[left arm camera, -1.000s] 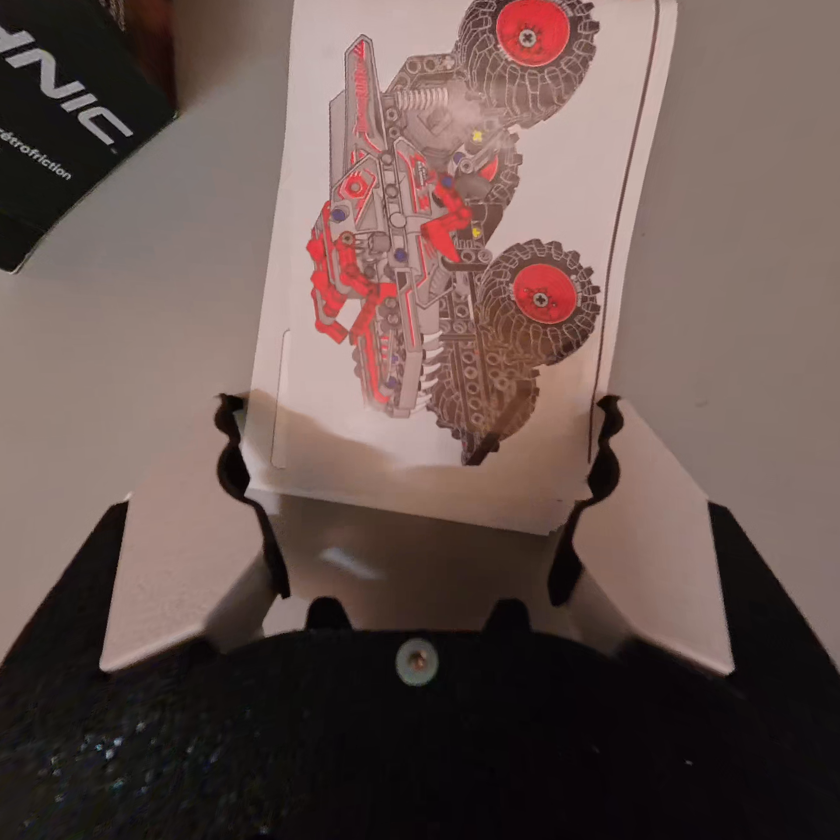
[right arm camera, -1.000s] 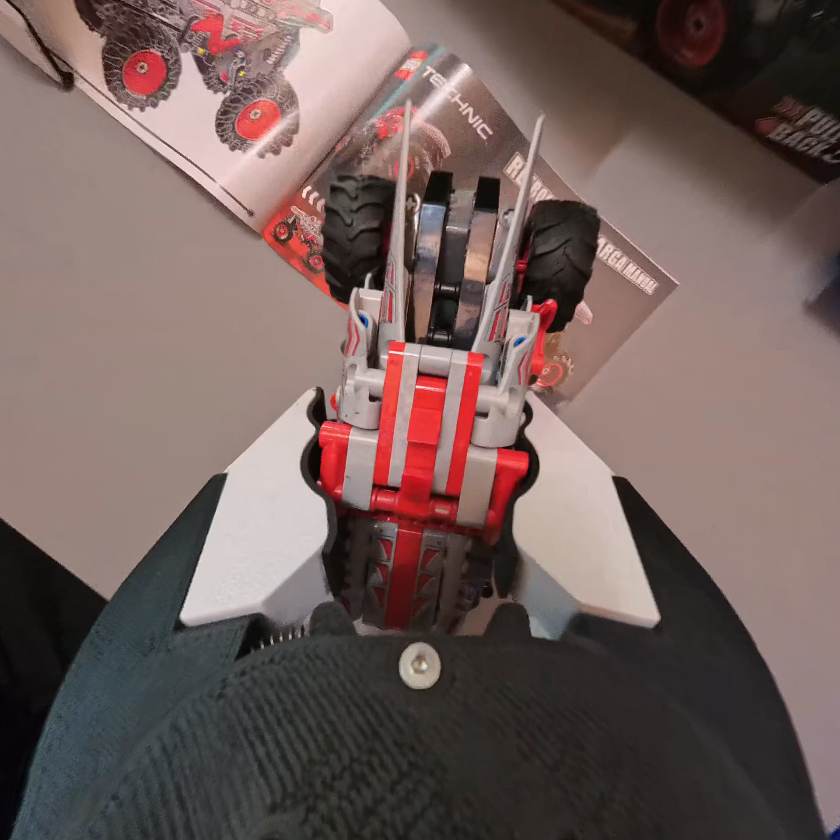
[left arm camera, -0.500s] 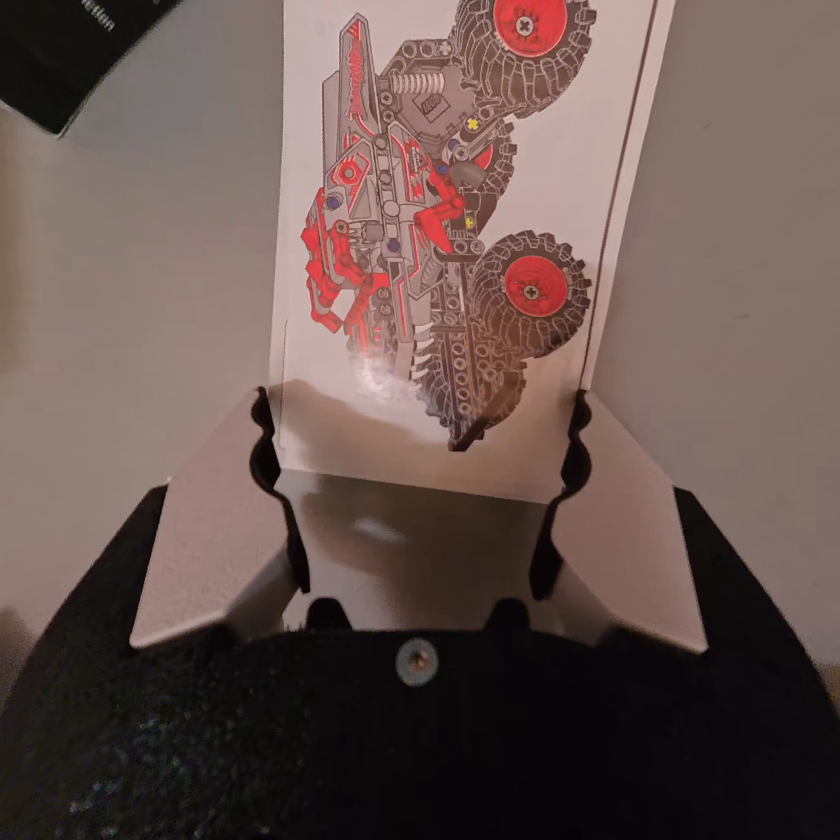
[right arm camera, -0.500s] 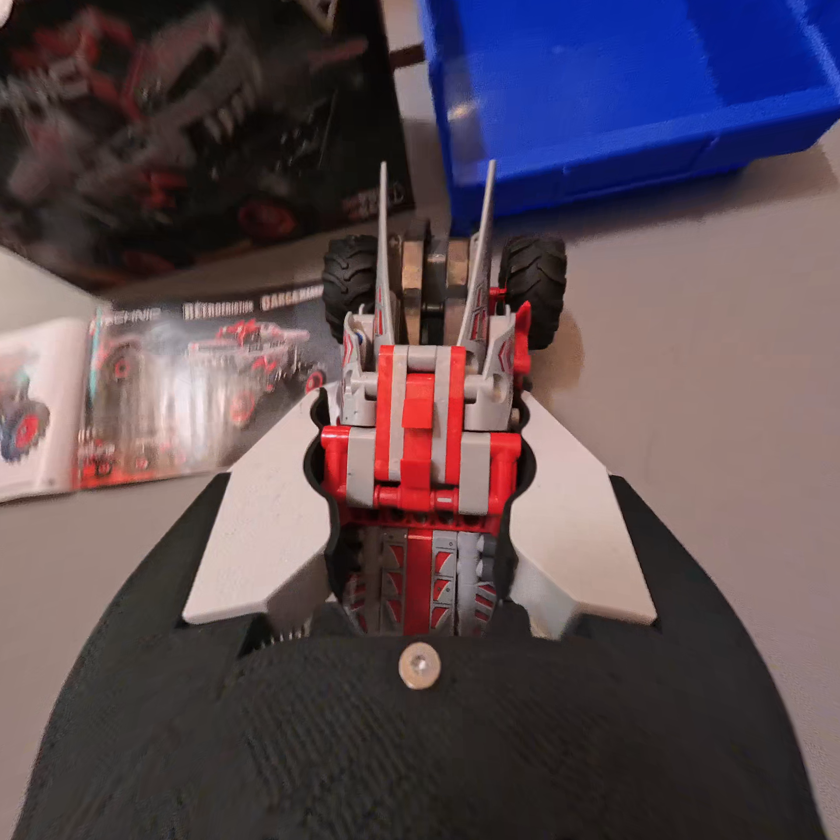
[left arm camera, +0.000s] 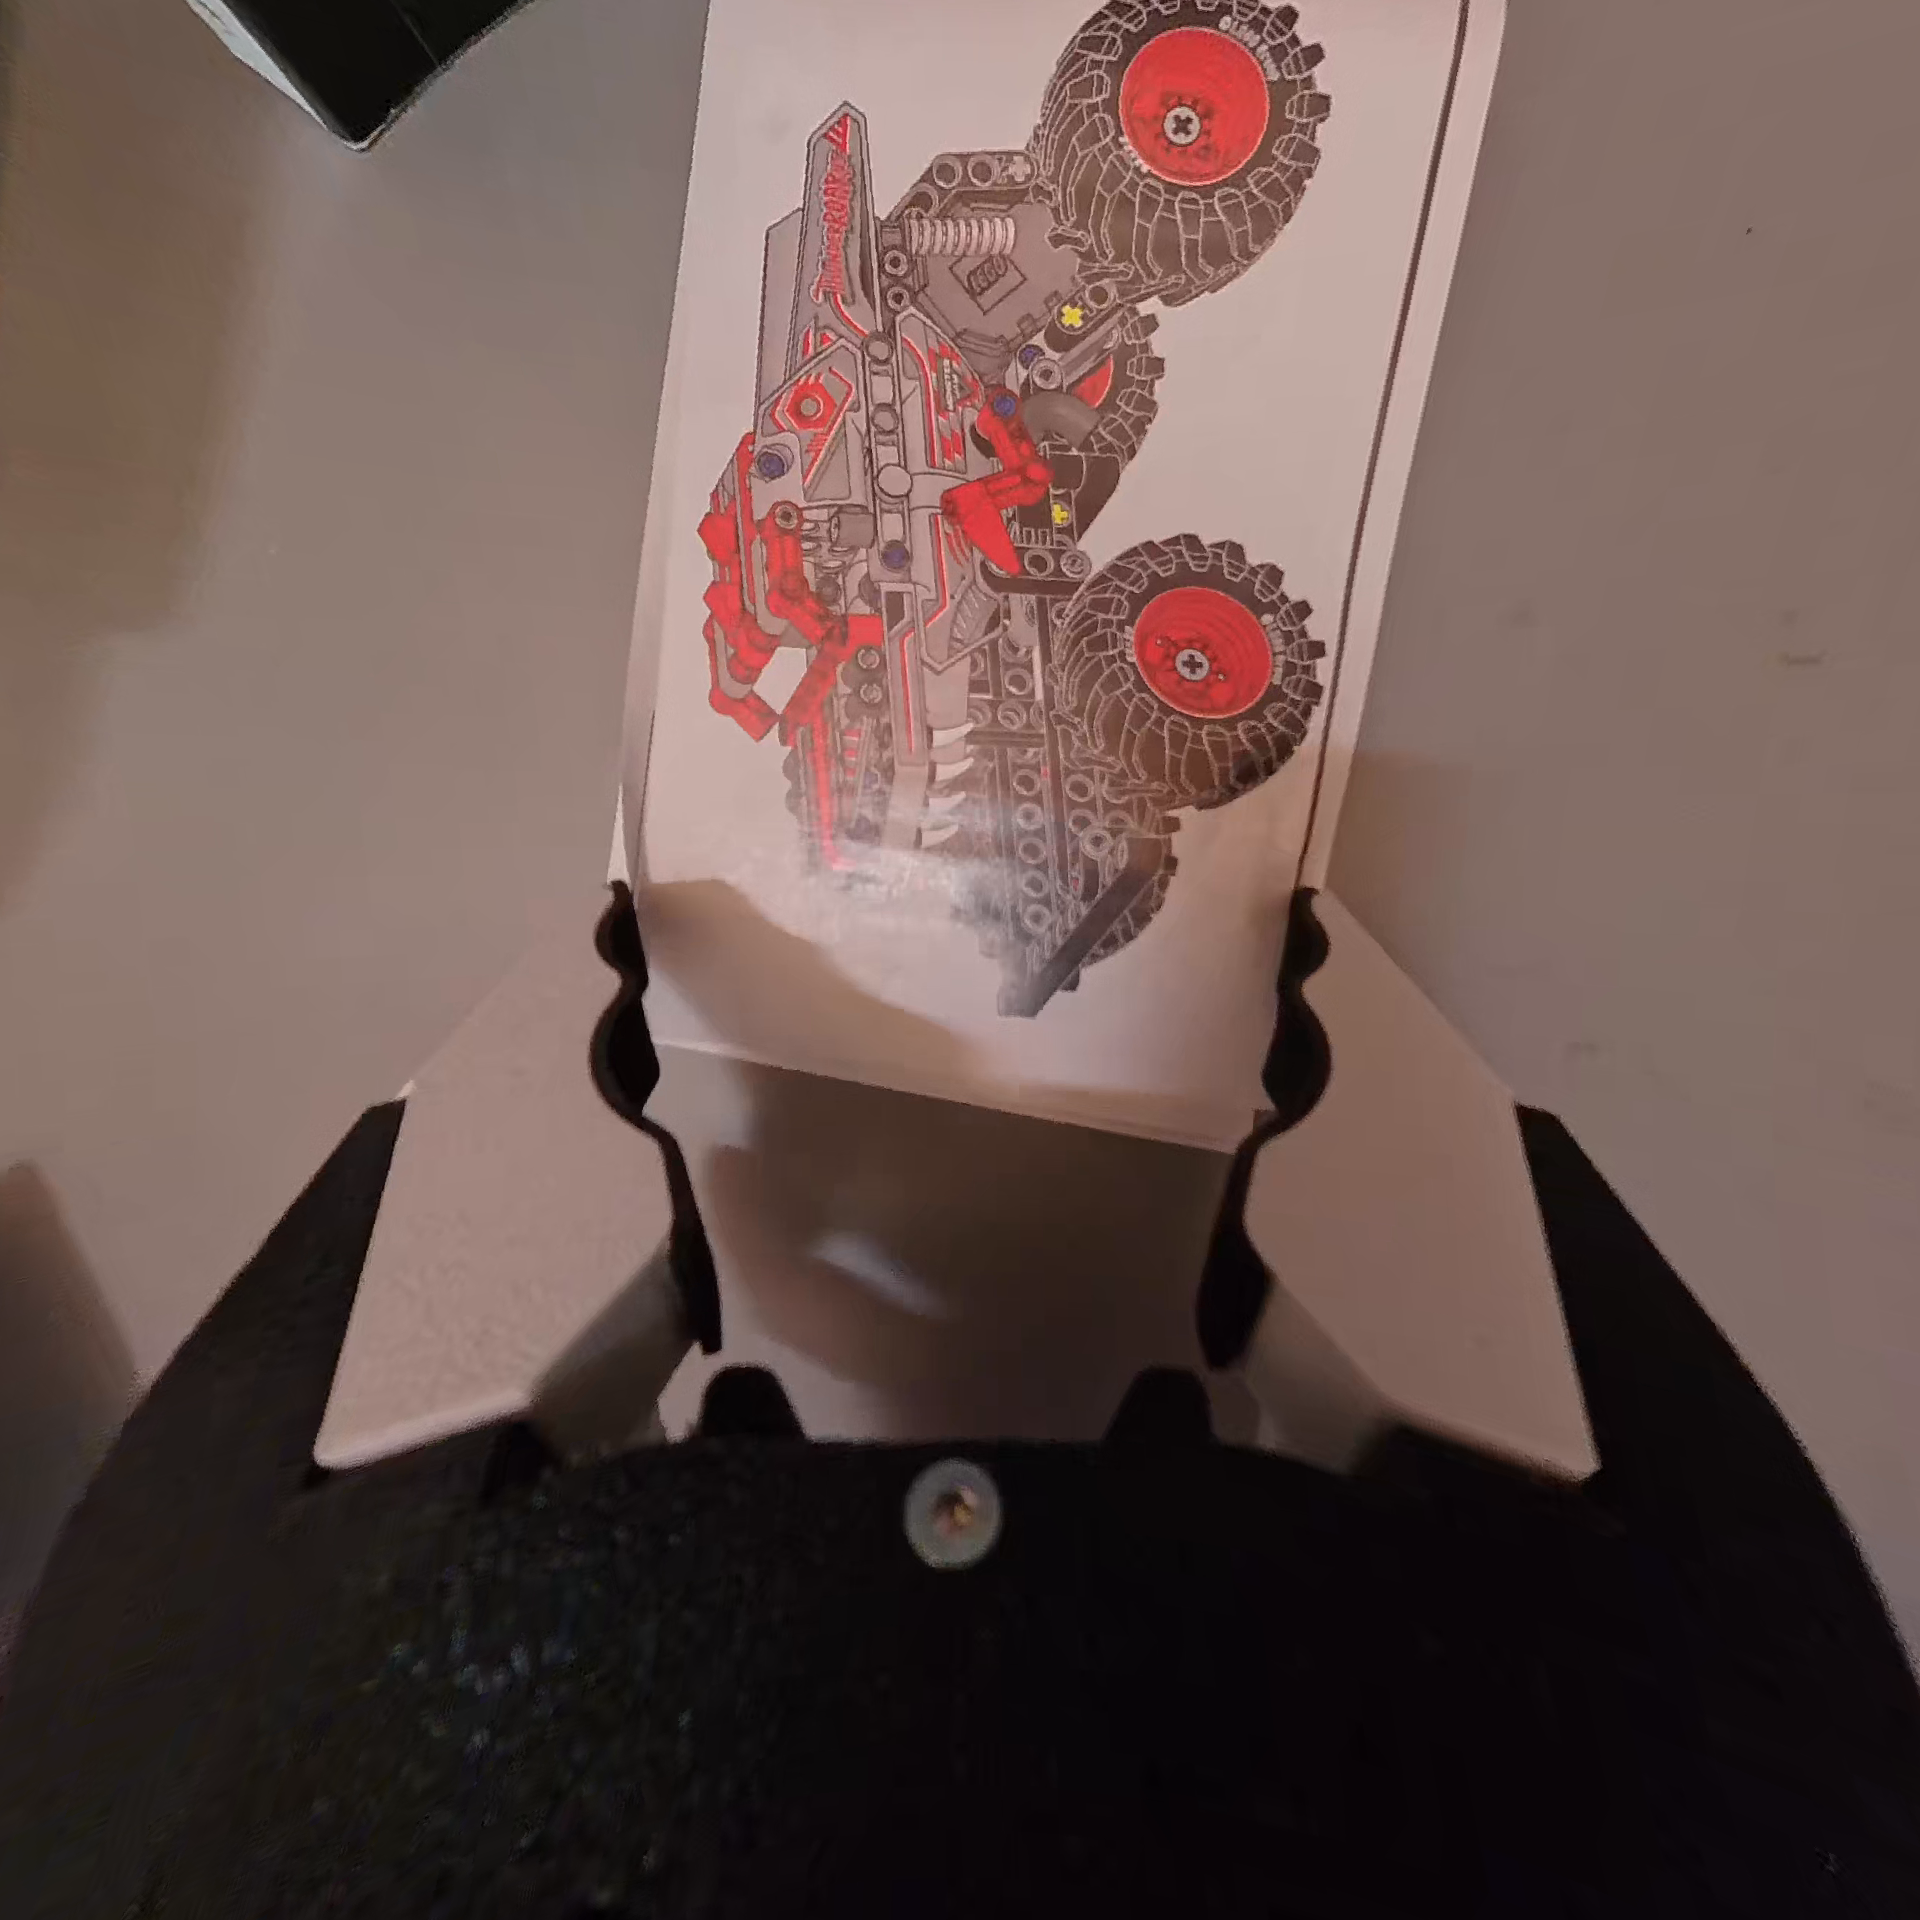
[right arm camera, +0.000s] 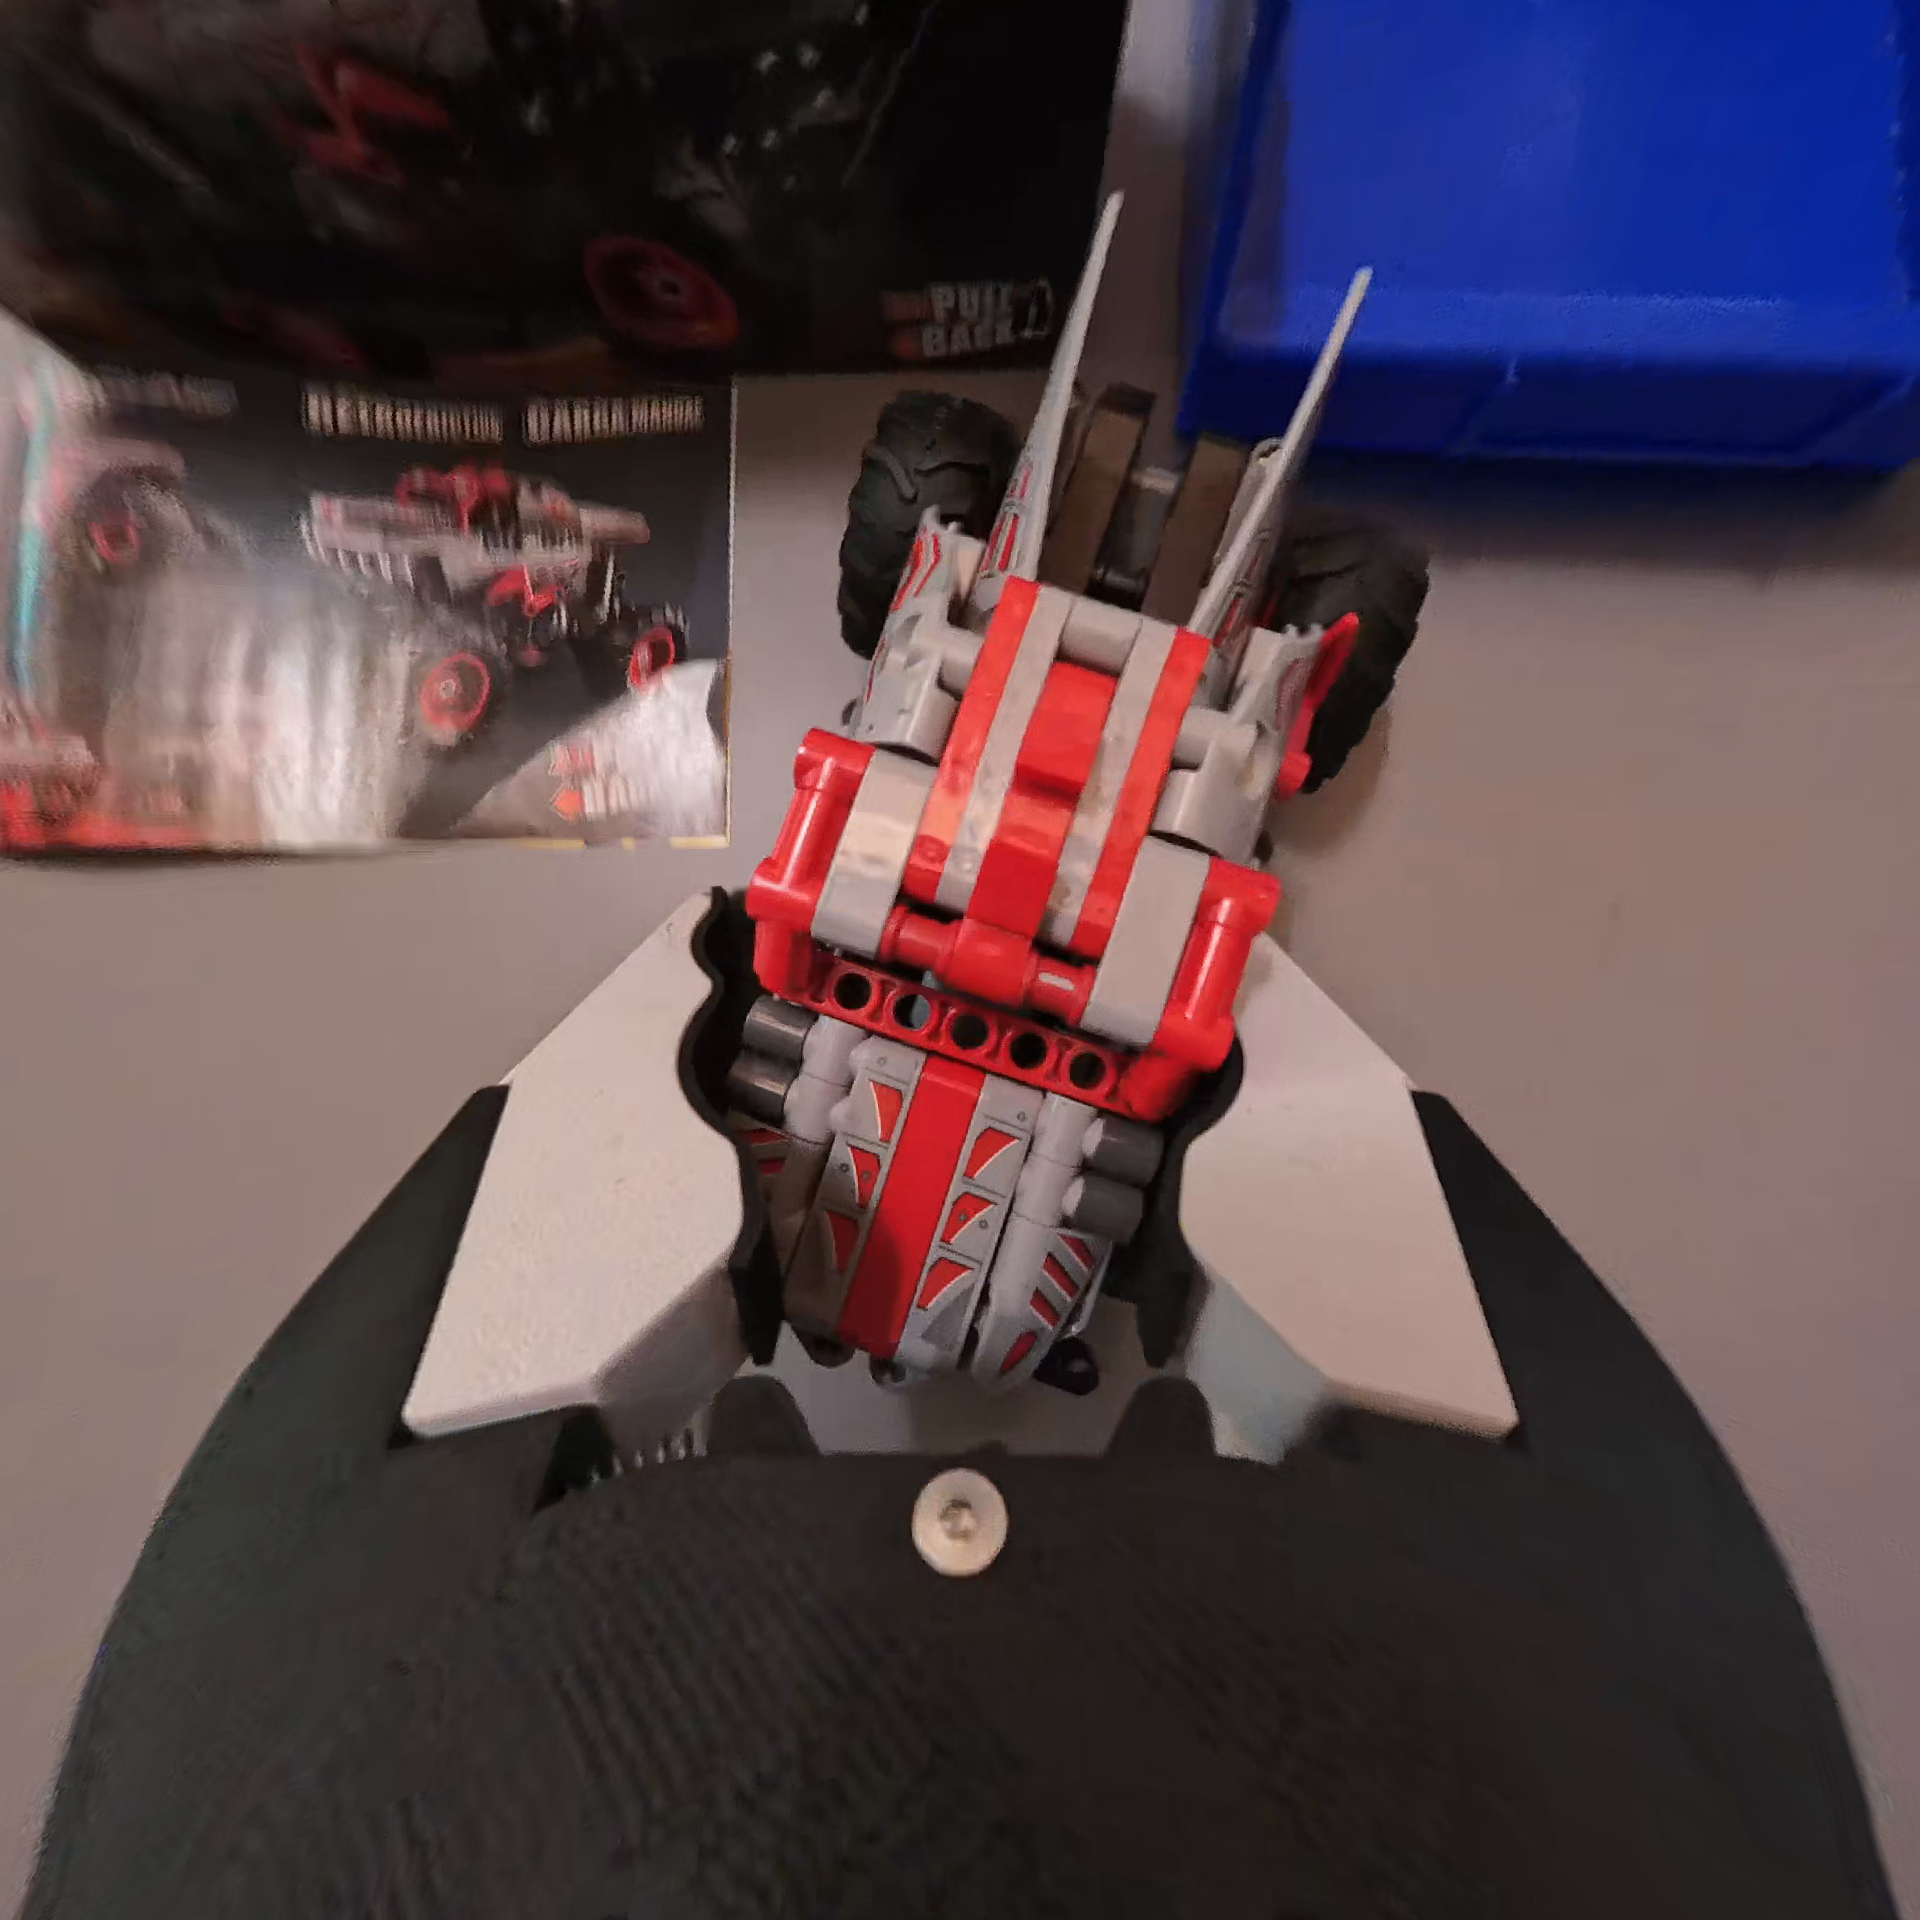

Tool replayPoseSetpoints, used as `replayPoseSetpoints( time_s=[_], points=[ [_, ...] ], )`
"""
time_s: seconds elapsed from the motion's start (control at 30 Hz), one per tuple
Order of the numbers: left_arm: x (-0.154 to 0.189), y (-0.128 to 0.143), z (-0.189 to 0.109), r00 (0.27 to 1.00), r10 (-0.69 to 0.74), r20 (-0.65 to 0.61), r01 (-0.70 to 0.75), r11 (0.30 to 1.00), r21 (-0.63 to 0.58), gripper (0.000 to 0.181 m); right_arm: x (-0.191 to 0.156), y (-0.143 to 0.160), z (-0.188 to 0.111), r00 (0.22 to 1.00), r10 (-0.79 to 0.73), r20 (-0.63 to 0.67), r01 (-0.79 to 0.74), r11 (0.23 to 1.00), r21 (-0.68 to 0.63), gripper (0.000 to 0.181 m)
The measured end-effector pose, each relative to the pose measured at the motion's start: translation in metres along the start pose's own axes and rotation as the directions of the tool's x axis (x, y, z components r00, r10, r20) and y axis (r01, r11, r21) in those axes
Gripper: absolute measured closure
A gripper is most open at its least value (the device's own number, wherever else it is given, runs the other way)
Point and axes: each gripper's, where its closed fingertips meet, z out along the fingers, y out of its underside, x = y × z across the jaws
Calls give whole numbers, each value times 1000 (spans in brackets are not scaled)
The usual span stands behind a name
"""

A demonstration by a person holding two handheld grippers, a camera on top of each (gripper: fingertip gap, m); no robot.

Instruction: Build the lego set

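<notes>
My right gripper [right arm camera: 987, 935] is shut on a red and grey lego truck [right arm camera: 1039, 821]. Its nose lies between my fingers and its tail points away. The truck tilts to the right, and its black rear tyres [right arm camera: 914, 499] are low over the grey table, just in front of a blue bin [right arm camera: 1558, 208]. My left gripper [left arm camera: 956, 966] is open and empty. It hovers over the near edge of the instruction booklet's white page [left arm camera: 1039, 935], which shows a drawing of the finished truck.
In the right wrist view, the dark set box [right arm camera: 520, 156] lies at the far left. The booklet's cover [right arm camera: 364, 623] lies in front of it, left of the truck. A corner of a black box [left arm camera: 343, 62] shows at the top left of the left wrist view. There is about 40 centimetres between the tips of the two grippers.
My right gripper swung the truck from over the booklet to in front of the blue bin. The truck now sits tilted and farther out between the fingers. My left gripper barely moved over the page.
</notes>
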Motion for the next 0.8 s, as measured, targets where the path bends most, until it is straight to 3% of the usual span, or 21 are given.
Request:
replayPoseSetpoints(
  time_s=[0.07, 0.13, 0.27, 0.33, 0.43, 0.53, 0.6, 0.7, 0.8],
  points=[
    [1, 2, -2, 1000, -3, 7, 3, 1000, 11, 64, -5, -12, 0, 979, 203, 9, -203, 972, 120, 99],
    [4, 4, -4, 1000, 0, -1, 0, 1000, 11, 64, -15, -23, -1, 919, 386, 85, -395, 890, 229, 96],
    [8, 6, -5, 999, 29, -22, -29, 999, 15, 66, -22, -32, -7, 851, 516, 99, -514, 779, 359, 90],
    [7, 10, -6, 999, 31, -28, -31, 1000, -1, 65, -31, -32, -8, 855, 506, 115, -511, 781, 359, 81],
    [7, 11, -7, 999, 32, -31, -32, 999, -7, 64, -40, -24, -8, 960, 275, 47, -277, 919, 280, 77],
    [9, 11, -7, 999, 29, -31, -29, 1000, 8, 65, -41, -10, -4, 999, -35, 8, 34, 986, 166, 69],
    [9, 11, -7, 999, 24, -28, -24, 999, 21, 65, -31, -1, -4, 970, -237, -59, 241, 967, 81, 73],
    [9, 12, -7, 1000, 4, -23, -3, 999, 41, 65, -20, -7, -18, 862, -481, -163, 494, 868, 55, 82],
    [10, 12, -7, 1000, -20, -12, 21, 998, 60, 65, -13, -14, -24, 770, -603, -207, 623, 782, 40, 84]
  ],
)
